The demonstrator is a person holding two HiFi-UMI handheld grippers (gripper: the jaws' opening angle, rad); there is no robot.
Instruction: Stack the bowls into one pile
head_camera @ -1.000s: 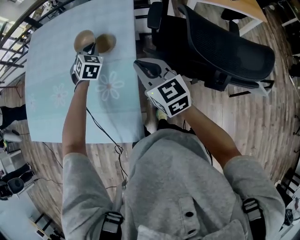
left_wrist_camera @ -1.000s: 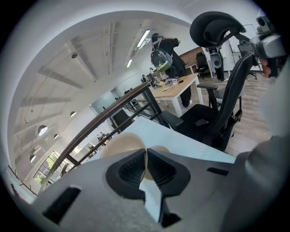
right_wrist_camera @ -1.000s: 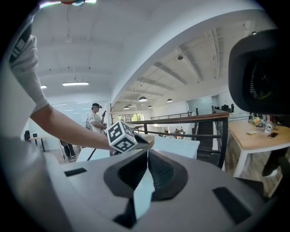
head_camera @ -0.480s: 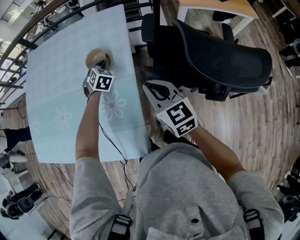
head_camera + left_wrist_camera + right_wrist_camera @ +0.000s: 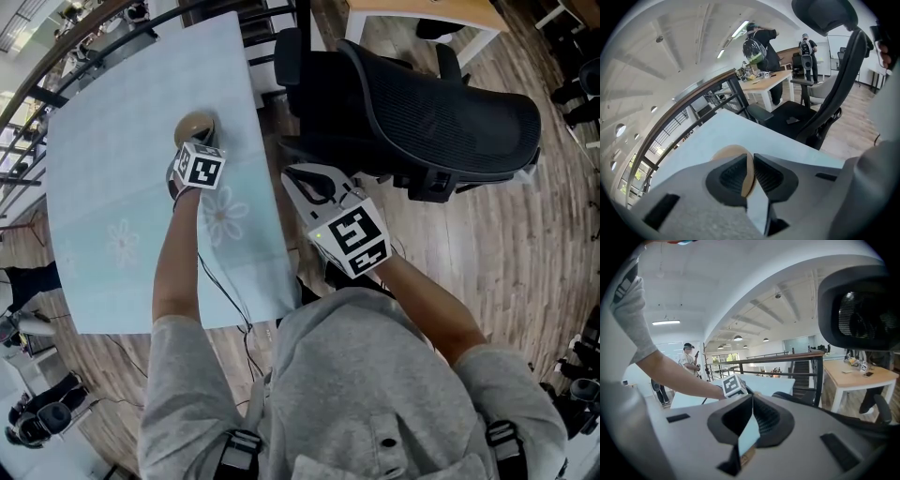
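Bowl: tan, wood-coloured bowl (image 5: 195, 124), round with a thin rim. Only one round outline shows in the head view.
Place: it sits on the pale blue, flower-printed worktop (image 5: 112, 187), towards the far right side, near the black chair (image 5: 441, 112).
Left gripper: your left gripper (image 5: 200, 141) has the bowl's near rim between its pads, and the jaws are opening a little.
Left arm: your left arm (image 5: 173, 253) is stretched out over the worktop, with the gripper tilted down at the bowl.
Right gripper: your right gripper (image 5: 292, 174) has its jaws together with nothing between them. You hold it off the worktop's right edge, well apart from the bowl.
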